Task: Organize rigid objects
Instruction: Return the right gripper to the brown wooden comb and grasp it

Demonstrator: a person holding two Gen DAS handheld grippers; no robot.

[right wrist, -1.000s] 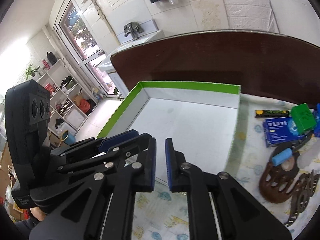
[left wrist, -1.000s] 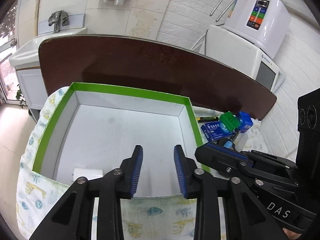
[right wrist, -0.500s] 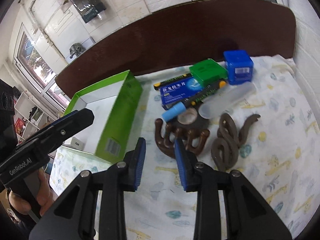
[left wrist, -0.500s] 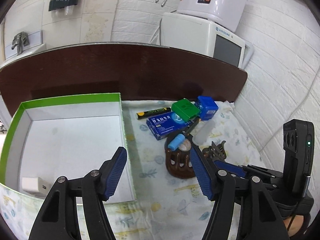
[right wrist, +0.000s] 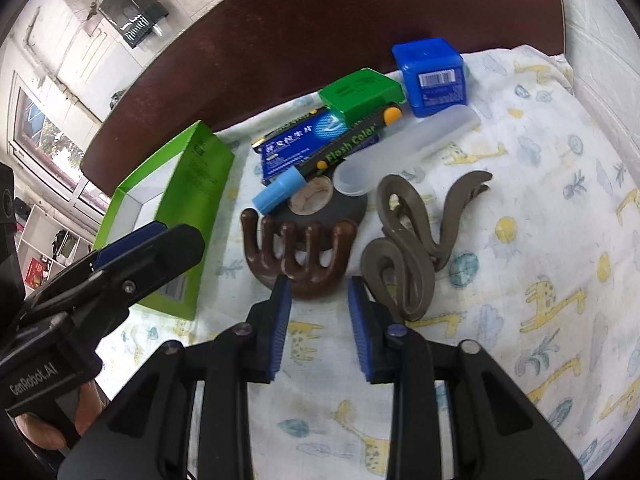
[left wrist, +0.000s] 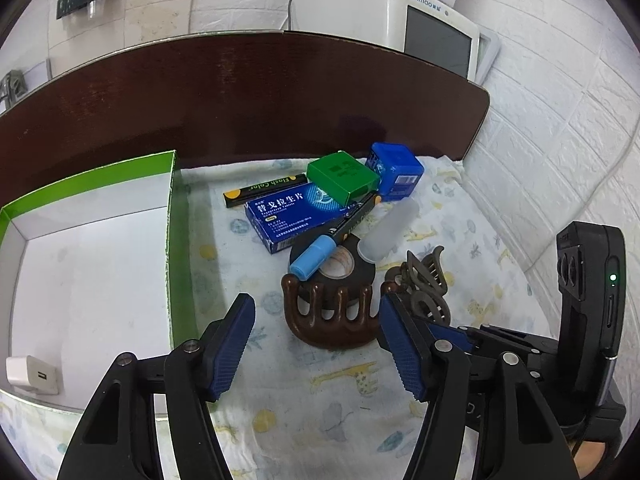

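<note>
Reaching for the brown claw clip (right wrist: pixel 298 258) beside the green box (left wrist: pixel 173 240): left hand-held gripper (left wrist: pixel 316 344) wide, closing, empty; right hand-held gripper (right wrist: pixel 316 312) narrow, closing, empty; next, straddling and clamping.

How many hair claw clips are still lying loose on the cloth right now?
2. The dark brown claw clip lies just ahead of the right gripper; the grey-brown claw clip lies right beside it. Others could be hidden under the pile behind.
</note>
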